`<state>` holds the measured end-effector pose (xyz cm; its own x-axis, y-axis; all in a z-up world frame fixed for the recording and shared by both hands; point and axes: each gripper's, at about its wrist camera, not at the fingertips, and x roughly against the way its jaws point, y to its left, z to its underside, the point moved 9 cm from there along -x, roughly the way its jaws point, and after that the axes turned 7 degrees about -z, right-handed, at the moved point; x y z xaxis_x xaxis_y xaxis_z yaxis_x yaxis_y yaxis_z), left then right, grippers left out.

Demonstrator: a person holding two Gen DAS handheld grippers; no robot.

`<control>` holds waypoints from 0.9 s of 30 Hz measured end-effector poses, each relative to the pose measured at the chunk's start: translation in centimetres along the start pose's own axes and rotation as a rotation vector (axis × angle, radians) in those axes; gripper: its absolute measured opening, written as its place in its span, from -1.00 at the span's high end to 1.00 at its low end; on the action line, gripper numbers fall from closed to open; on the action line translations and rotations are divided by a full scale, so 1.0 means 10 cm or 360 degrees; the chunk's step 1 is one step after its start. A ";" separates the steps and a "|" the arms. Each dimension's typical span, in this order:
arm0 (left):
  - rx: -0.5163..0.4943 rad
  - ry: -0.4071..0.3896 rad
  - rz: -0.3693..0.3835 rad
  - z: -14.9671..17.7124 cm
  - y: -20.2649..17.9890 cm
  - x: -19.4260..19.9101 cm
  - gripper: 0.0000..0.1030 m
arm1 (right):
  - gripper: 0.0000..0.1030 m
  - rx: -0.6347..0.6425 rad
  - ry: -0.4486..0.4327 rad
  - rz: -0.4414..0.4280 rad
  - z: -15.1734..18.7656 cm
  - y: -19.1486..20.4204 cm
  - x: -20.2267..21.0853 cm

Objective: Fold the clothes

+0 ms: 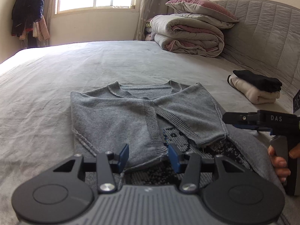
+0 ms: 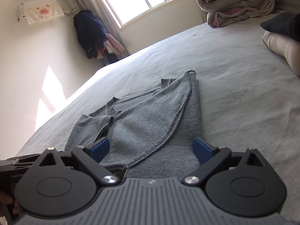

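A grey knit sweater (image 1: pixel 121 116) lies flat on the bed, collar away from me, both sleeves folded across its chest. A dark patterned patch (image 1: pixel 221 150) shows below the sleeves. My left gripper (image 1: pixel 148 157) hovers at the near end of the left sleeve; its blue pads (image 1: pixel 123 157) stand apart on either side of the ribbed cuff without pressing it. In the right wrist view the sweater (image 2: pixel 150 123) stretches ahead, and my right gripper (image 2: pixel 151 150) is wide open low over its right side. That gripper (image 1: pixel 234 119) also shows from the side, held by a hand (image 1: pixel 279 161).
A folded stack of black and cream clothes (image 1: pixel 256 88) sits at the right near the quilted headboard (image 1: pixel 262 37). A rolled quilt with a pillow (image 1: pixel 189 35) lies at the far end. Grey sheet (image 1: pixel 56 75) spreads to the left. Jackets (image 1: pixel 28 13) hang beside the window.
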<state>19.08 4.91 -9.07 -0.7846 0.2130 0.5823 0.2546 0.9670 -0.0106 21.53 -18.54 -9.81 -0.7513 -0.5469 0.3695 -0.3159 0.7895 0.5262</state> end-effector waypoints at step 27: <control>0.0232 0.0167 -0.0366 1.01 0.27 1.44 -0.04 | -0.75 -0.0443 0.0099 -0.0260 0.18 0.93 0.49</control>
<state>2.76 12.04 -8.91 -0.7478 -0.0224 0.6636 -0.0132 0.9997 0.0189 13.83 -13.41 -4.51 -0.6642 -0.6826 0.3047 -0.2520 0.5883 0.7684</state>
